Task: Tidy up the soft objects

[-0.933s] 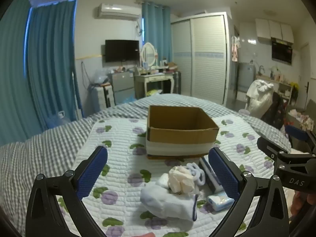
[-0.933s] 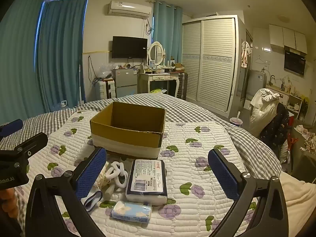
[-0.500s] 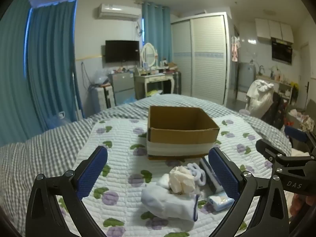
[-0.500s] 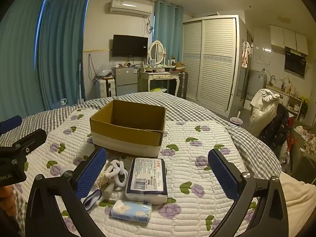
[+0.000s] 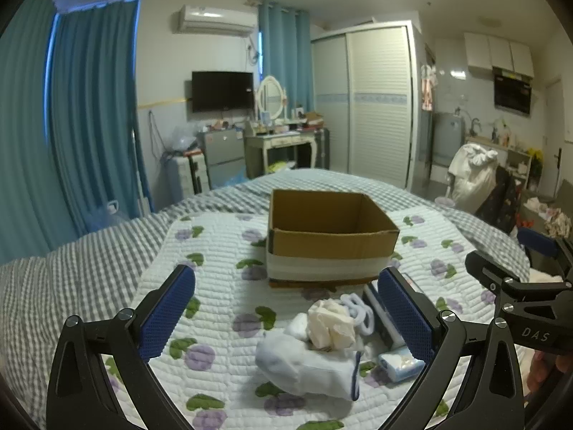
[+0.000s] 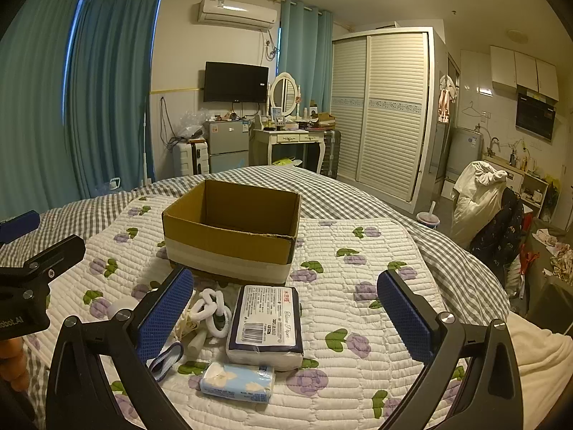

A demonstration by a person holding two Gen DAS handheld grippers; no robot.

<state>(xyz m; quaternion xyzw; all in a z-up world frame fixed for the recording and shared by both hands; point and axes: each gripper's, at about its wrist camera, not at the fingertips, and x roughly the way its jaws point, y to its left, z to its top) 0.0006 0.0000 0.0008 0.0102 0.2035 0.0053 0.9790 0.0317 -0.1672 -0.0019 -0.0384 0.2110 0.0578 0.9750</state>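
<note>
Both grippers, left and right, are held wide open and empty. The open brown cardboard box looks empty; the soft pile lies just before it. The pale blue-white sock is best pinched mid-body, crumpled cream cloth left clear.

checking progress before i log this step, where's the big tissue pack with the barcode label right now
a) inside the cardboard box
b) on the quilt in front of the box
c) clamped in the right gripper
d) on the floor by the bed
b: the tissue pack lies flat on the quilt just in front of the cardboard box, between the open fingers of the right gripper, touched by neither.
</note>
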